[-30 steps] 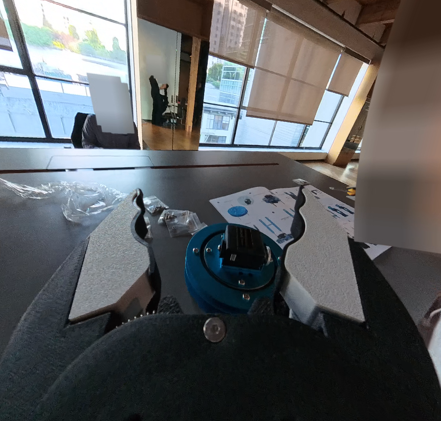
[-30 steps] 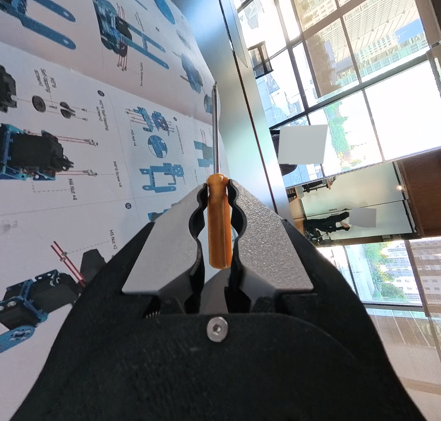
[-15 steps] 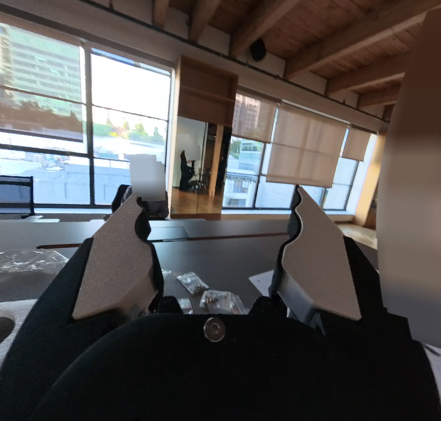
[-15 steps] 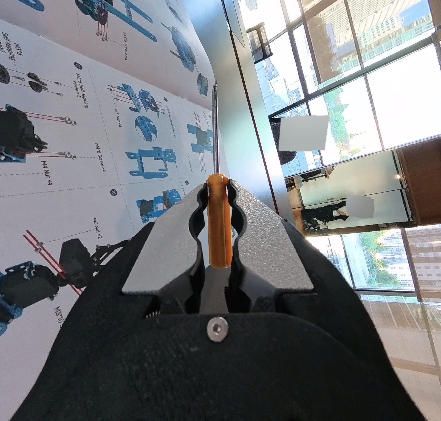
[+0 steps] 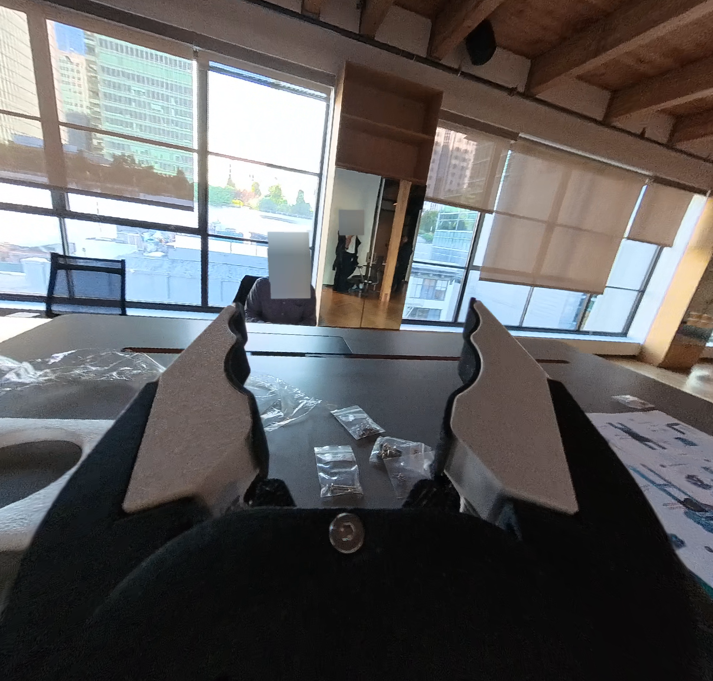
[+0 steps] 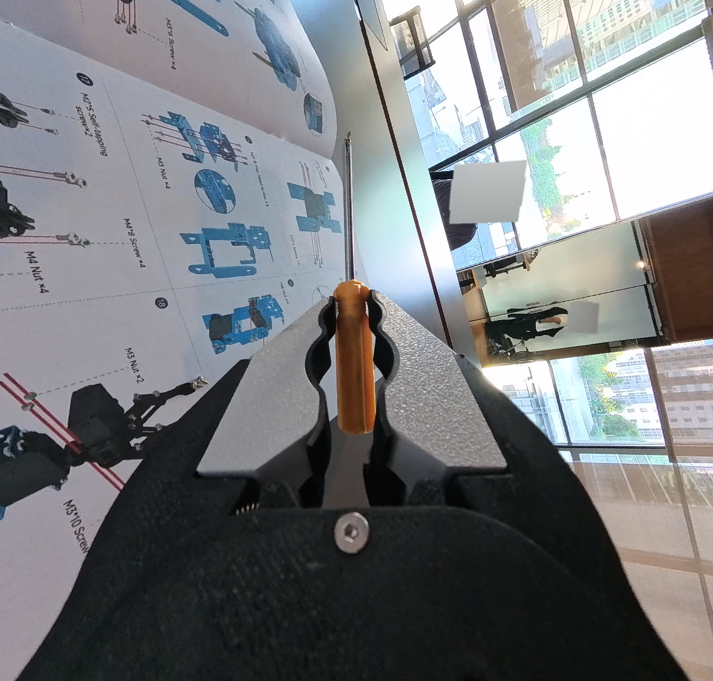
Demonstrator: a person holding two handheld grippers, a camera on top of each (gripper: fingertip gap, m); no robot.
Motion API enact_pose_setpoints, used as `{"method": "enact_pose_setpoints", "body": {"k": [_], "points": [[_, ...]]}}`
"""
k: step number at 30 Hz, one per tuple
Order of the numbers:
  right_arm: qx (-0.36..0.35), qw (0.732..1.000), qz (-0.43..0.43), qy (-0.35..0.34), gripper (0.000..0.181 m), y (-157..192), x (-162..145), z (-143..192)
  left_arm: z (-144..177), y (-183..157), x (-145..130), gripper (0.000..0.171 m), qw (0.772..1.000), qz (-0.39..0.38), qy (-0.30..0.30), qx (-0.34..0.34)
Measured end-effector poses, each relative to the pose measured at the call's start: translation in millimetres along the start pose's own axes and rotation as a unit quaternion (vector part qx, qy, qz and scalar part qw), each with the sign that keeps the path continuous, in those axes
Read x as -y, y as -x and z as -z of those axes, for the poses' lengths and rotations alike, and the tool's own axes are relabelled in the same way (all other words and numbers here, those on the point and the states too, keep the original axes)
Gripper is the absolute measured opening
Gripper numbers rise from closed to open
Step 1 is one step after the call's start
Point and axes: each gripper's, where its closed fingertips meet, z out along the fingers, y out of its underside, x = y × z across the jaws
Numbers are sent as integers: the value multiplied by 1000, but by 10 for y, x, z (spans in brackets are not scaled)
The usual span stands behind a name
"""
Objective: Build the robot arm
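My left gripper [image 5: 353,313] is open and empty, held above the dark table [image 5: 386,377]. Several small clear bags of screws [image 5: 339,469] lie on the table just below and between its fingers. My right gripper [image 6: 353,300] is shut on an orange-handled screwdriver [image 6: 354,361], rolled on its side, with the thin metal shaft [image 6: 349,207] pointing forward over the edge of a printed instruction sheet [image 6: 154,199]. A loose screw [image 6: 198,382] lies on the sheet by the left finger.
Crumpled clear plastic [image 5: 77,365] and a white foam tray [image 5: 38,454] lie at the left. The instruction sheet shows at the right of the left wrist view [image 5: 663,462]. A seated person [image 5: 281,307] is at the table's far side; a chair [image 5: 87,288] stands by the windows.
My left gripper has lifted and tilted up and moved left; the blue round part with the black servo between its fingers has dropped out of view. My right gripper slid along the sheet, still holding the screwdriver.
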Motion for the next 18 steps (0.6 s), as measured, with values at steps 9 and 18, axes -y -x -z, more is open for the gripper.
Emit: {"method": "enact_pose_setpoints", "body": {"k": [9,18], "points": [[14,1000,0,2,15,70,-4,-30,72,98,77,109,999,34,-25,1],[16,1000,5,2,15,88,15,-27,24,73,-19,109,1000,31,-3,-5]]}}
